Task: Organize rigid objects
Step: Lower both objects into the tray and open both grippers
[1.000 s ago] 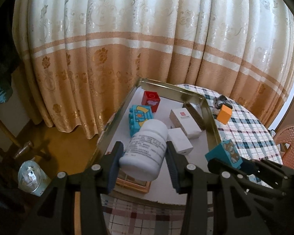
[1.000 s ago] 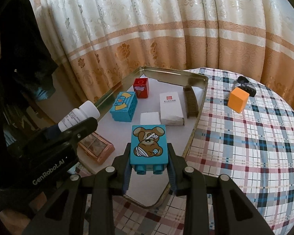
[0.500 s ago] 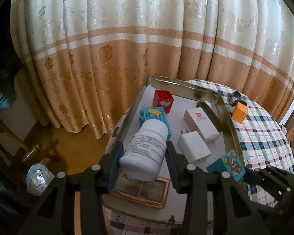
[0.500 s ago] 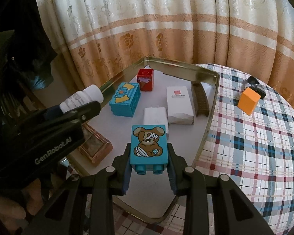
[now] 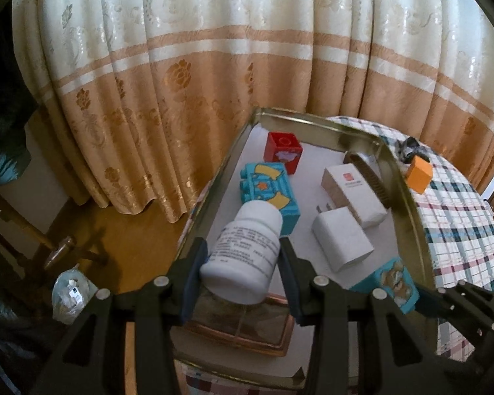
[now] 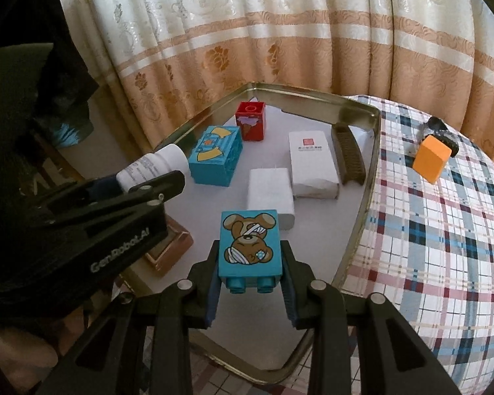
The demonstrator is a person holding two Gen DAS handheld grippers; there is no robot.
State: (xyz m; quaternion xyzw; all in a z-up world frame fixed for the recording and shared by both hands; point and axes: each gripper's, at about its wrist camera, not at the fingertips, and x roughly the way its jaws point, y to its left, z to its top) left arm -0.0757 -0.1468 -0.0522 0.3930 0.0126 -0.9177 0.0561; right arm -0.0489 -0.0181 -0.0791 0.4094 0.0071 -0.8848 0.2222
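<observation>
Left tongs (image 5: 243, 275) are clamped on a white pill bottle (image 5: 243, 250), tilted cap-forward above the metal tray (image 5: 408, 204), just ahead of a framed copper box (image 5: 243, 326). Lower it upright into bare tray floor short of the teal block (image 5: 270, 194) before releasing. Since a second ago the tray has drawn closer.

Right tongs (image 6: 250, 279) grip a teal bear block (image 6: 250, 243) over the tray's near end, behind the white charger (image 6: 270, 197). Set it down flat beside the charger. The orange block (image 6: 431, 158) sits on the bench; the view has advanced slightly.
</observation>
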